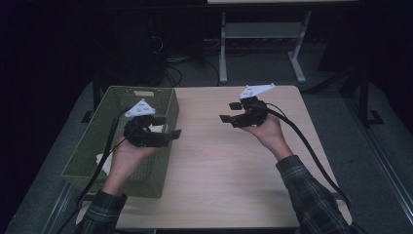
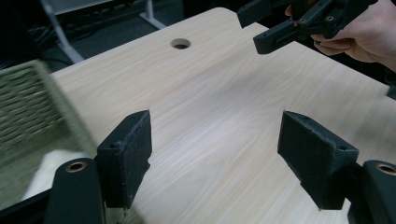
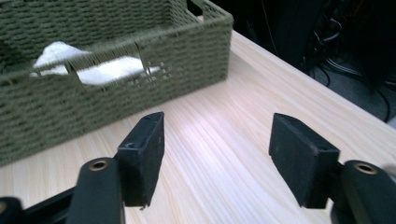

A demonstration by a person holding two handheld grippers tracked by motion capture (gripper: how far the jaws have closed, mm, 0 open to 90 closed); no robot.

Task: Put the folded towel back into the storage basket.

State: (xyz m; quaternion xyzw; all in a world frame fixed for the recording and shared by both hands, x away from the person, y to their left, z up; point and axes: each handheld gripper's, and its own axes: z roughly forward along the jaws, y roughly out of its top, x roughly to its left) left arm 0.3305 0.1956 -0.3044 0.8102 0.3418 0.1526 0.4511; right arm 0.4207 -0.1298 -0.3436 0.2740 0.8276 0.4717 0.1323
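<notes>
My left gripper [image 1: 168, 126] hovers over the right rim of a green woven basket [image 1: 97, 141], held in a hand, with its jaws pointing right. It is open with only bare tabletop between its pads [image 2: 217, 140]. My right gripper [image 1: 230, 111] is held above the middle of the light wooden table [image 1: 219, 165], its jaws pointing left toward the basket. It is open too, with nothing between its pads [image 3: 219, 149]. In the basket [image 3: 93, 98] lie white soft pieces [image 3: 109, 70]; one white piece [image 1: 102, 159] shows near the left forearm.
The basket takes up the table's left part and overhangs its left edge. A round cable hole [image 2: 180, 44] sits near the table's far edge. Black cables [image 1: 311, 151] trail from both grippers. A white desk frame [image 1: 263, 44] and cables stand on the floor beyond the table.
</notes>
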